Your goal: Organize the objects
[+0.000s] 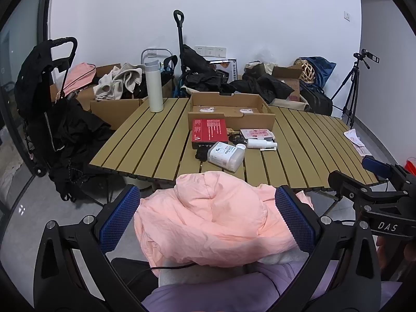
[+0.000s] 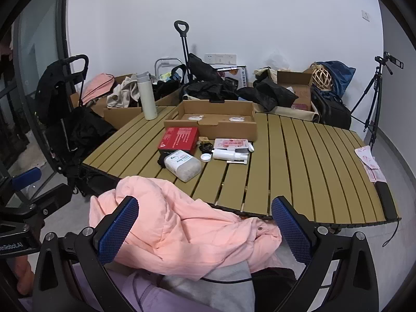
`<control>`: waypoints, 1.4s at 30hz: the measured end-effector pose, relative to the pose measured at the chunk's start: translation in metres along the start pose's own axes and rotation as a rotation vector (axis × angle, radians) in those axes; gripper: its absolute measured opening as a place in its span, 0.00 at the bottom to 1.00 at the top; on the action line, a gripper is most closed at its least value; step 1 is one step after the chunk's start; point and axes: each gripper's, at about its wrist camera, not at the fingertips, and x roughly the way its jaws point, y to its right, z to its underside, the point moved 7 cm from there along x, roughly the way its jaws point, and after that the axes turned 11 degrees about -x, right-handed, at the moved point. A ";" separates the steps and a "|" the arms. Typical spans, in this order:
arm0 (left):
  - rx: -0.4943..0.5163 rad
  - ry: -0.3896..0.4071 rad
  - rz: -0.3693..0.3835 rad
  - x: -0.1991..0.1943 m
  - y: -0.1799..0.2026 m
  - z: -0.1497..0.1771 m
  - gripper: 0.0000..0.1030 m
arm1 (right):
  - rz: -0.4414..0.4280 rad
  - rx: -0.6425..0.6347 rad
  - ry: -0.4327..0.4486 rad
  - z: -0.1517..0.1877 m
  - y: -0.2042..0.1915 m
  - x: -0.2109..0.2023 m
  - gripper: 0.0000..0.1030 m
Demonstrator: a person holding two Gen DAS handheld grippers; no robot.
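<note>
A slatted tan table (image 1: pixel 156 140) (image 2: pixel 299 161) carries an open cardboard box (image 1: pixel 231 109) (image 2: pixel 215 119), a red box (image 1: pixel 209 131) (image 2: pixel 179 137), a white plastic container (image 1: pixel 226 156) (image 2: pixel 184 165), a white spray bottle (image 1: pixel 260 144) (image 2: pixel 228 154), a pink-printed packet (image 1: pixel 256 133) (image 2: pixel 230 144) and a white flask (image 1: pixel 154 85) (image 2: pixel 147 96). A pink jacket (image 1: pixel 210 221) (image 2: pixel 179 228) lies bunched in front of the table. My left gripper (image 1: pixel 208 221) is open, its blue pads (image 1: pixel 118 218) either side of the jacket. My right gripper (image 2: pixel 205 231) is open over the same jacket.
Boxes of clothes (image 1: pixel 117 85), black bags (image 1: pixel 208 75) and a folding cart handle (image 1: pixel 179 23) crowd the wall behind the table. A black stroller (image 1: pixel 49 98) stands left, a tripod (image 1: pixel 353 88) right. Papers (image 2: pixel 369 163) lie on the table's right edge. A black cable (image 2: pixel 228 279) crosses grey and purple clothing below.
</note>
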 end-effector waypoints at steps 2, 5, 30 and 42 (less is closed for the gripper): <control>-0.001 -0.001 -0.001 0.001 0.000 0.001 1.00 | 0.002 -0.001 0.001 0.000 0.000 0.000 1.00; -0.004 -0.004 -0.005 0.001 -0.001 0.001 1.00 | 0.002 -0.003 0.003 0.001 0.000 0.000 1.00; -0.008 -0.013 -0.015 0.003 -0.005 0.003 1.00 | 0.008 0.004 0.009 0.000 0.002 -0.001 1.00; -0.003 -0.019 -0.022 0.005 -0.005 0.003 1.00 | 0.008 -0.001 0.006 0.002 0.000 0.001 1.00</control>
